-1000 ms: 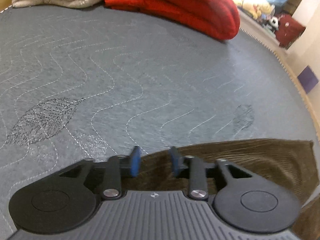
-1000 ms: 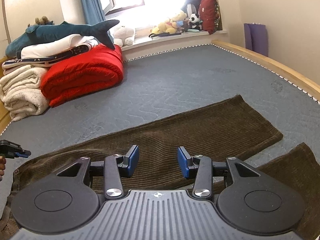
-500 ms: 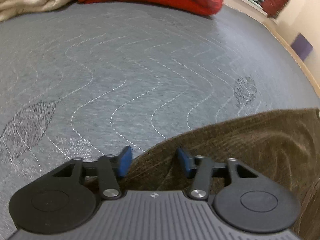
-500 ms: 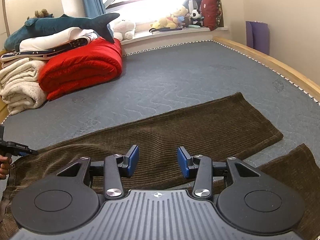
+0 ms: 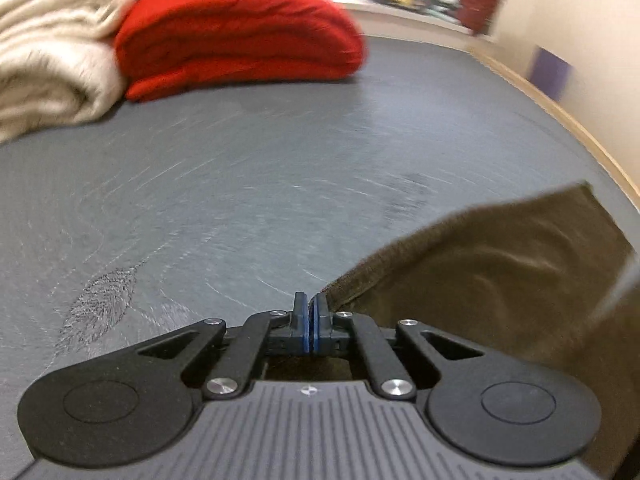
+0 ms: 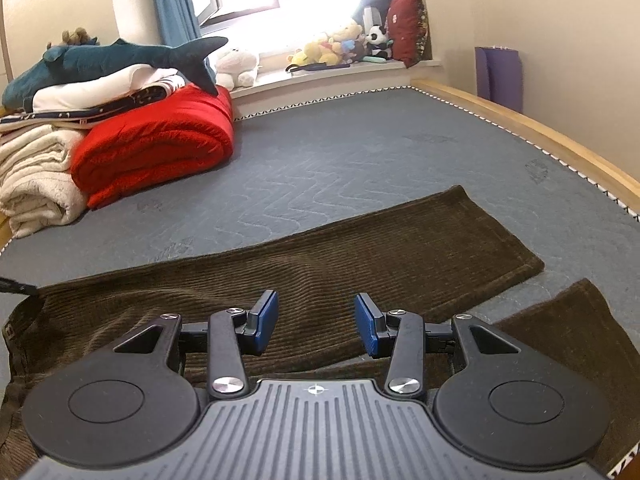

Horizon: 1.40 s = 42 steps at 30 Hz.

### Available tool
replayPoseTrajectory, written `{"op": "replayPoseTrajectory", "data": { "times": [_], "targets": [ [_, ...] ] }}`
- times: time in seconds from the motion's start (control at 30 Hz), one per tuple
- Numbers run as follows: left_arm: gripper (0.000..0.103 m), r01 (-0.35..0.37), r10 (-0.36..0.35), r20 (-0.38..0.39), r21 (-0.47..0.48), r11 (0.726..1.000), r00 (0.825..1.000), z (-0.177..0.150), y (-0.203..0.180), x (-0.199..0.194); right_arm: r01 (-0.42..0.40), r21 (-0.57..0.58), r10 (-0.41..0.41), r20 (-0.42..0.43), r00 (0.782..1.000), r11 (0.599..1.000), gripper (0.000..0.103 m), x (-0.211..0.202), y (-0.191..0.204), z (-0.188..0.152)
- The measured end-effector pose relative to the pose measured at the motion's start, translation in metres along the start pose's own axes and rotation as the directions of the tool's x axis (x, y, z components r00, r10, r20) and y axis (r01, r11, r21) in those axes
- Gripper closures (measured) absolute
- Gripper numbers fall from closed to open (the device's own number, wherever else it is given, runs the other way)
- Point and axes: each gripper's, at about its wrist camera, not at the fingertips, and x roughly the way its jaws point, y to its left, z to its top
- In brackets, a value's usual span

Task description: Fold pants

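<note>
We have the left gripper (image 5: pixel 311 312) pinched tight on the waist edge of the brown corduroy pants (image 6: pixel 360 256), whose legs run away rightward from that corner, while our right gripper (image 6: pixel 316 326) hovers spread wide above the upper leg.

Left gripper (image 5: pixel 310 312): jaws, parted a second ago, now closed on the pants' (image 5: pixel 500 264) edge. That edge now rises off the mattress (image 5: pixel 280 184), creased toward the right.
</note>
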Motion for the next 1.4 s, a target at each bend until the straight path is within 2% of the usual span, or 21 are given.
{"op": "replayPoseTrajectory", "data": {
  "times": [0.1, 0.17, 0.23, 0.33, 0.4, 0.47, 0.53, 0.6, 0.67, 0.7, 0.73, 0.8, 0.87, 0.93, 1.1, 1.17, 1.23, 1.3, 1.37, 1.4],
  "targets": [
    [0.103, 0.004, -0.004, 0.041, 0.02, 1.0, 0.999, -0.026, -0.022, -0.053, -0.003, 0.013, 0.003, 0.003, 1.0, 1.0, 0.058, -0.005, -0.003, -0.005],
    [0.103, 0.001, 0.0, 0.09, -0.011, 1.0, 0.996, -0.054, -0.034, -0.098, -0.012, 0.022, 0.012, 0.011, 1.0, 1.0, 0.058, -0.01, -0.004, -0.007],
    [0.103, 0.015, -0.011, 0.091, -0.041, 0.999, 0.996, -0.084, -0.042, -0.125, -0.016, 0.023, 0.015, 0.014, 1.0, 1.0, 0.058, -0.014, -0.004, -0.009],
    [0.103, 0.038, -0.036, 0.021, -0.126, 0.991, 0.999, -0.127, -0.042, -0.127, -0.026, 0.009, 0.026, 0.008, 1.0, 1.0, 0.058, -0.018, -0.005, -0.013],
    [0.102, 0.069, -0.078, -0.029, -0.245, 0.967, 0.996, -0.141, -0.032, -0.119, -0.022, -0.005, 0.023, 0.006, 1.0, 1.0, 0.058, -0.02, -0.004, -0.015],
    [0.1, 0.098, -0.116, -0.031, -0.35, 0.932, 0.993, -0.147, -0.017, -0.114, -0.015, 0.001, 0.015, 0.002, 1.0, 1.0, 0.058, -0.021, -0.005, -0.016],
    [0.092, 0.114, -0.139, -0.028, -0.424, 0.898, 0.99, -0.147, -0.004, -0.108, -0.009, 0.023, 0.009, -0.001, 1.0, 1.0, 0.058, -0.021, -0.007, -0.016],
    [0.09, 0.119, -0.152, -0.028, -0.498, 0.859, 0.988, -0.145, 0.008, -0.099, -0.008, 0.048, 0.008, -0.001, 1.0, 0.999, 0.058, -0.023, -0.009, -0.017],
    [0.09, 0.145, -0.19, -0.014, -0.586, 0.797, 0.982, -0.142, 0.019, -0.089, -0.008, 0.057, 0.008, 0.0, 1.0, 0.998, 0.058, -0.024, -0.01, -0.018],
    [0.084, 0.16, -0.206, -0.005, -0.614, 0.773, 0.978, -0.139, 0.021, -0.085, -0.006, 0.056, 0.006, 0.002, 1.0, 0.998, 0.058, -0.025, -0.011, -0.018],
    [0.072, 0.175, -0.219, 0.01, -0.637, 0.75, 0.976, -0.133, 0.021, -0.081, -0.003, 0.052, 0.003, 0.002, 1.0, 0.999, 0.058, -0.026, -0.011, -0.019],
    [0.056, 0.193, -0.231, 0.032, -0.665, 0.721, 0.972, -0.121, 0.018, -0.072, 0.004, 0.043, -0.004, 0.0, 1.0, 0.999, 0.058, -0.026, -0.011, -0.021],
    [0.047, 0.219, -0.253, 0.056, -0.697, 0.682, 0.966, -0.107, 0.014, -0.057, 0.011, 0.038, -0.011, -0.005, 1.0, 0.999, 0.058, -0.026, -0.014, -0.022],
    [0.039, 0.222, -0.251, 0.069, -0.721, 0.656, 0.966, -0.096, 0.01, -0.047, 0.022, 0.037, -0.021, -0.011, 1.0, 0.999, 0.058, -0.025, -0.017, -0.022],
    [0.039, 0.134, -0.147, 0.055, -0.787, 0.602, 0.988, -0.073, 0.004, -0.021, 0.047, 0.047, -0.046, -0.025, 0.999, 0.998, 0.058, -0.022, -0.027, -0.023],
    [0.04, 0.13, -0.14, 0.061, -0.817, 0.561, 0.988, -0.068, 0.006, -0.011, 0.055, 0.051, -0.054, -0.028, 0.998, 0.997, 0.058, -0.02, -0.029, -0.022],
    [0.041, 0.124, -0.133, 0.062, -0.833, 0.539, 0.989, -0.064, 0.007, -0.003, 0.062, 0.051, -0.061, -0.03, 0.998, 0.997, 0.058, -0.019, -0.032, -0.022],
    [0.044, 0.087, -0.102, 0.037, -0.837, 0.54, 0.994, -0.06, 0.007, 0.004, 0.069, 0.051, -0.067, -0.034, 0.997, 0.996, 0.058, -0.018, -0.033, -0.023],
    [0.052, 0.037, -0.068, -0.001, -0.832, 0.553, 0.998, -0.057, 0.008, 0.01, 0.075, 0.046, -0.073, -0.037, 0.997, 0.996, 0.058, -0.017, -0.035, -0.023],
    [0.059, 0.013, -0.06, -0.025, -0.83, 0.558, 0.998, -0.056, 0.008, 0.015, 0.078, 0.043, -0.076, -0.039, 0.996, 0.996, 0.058, -0.016, -0.035, -0.023]
  ]
}}
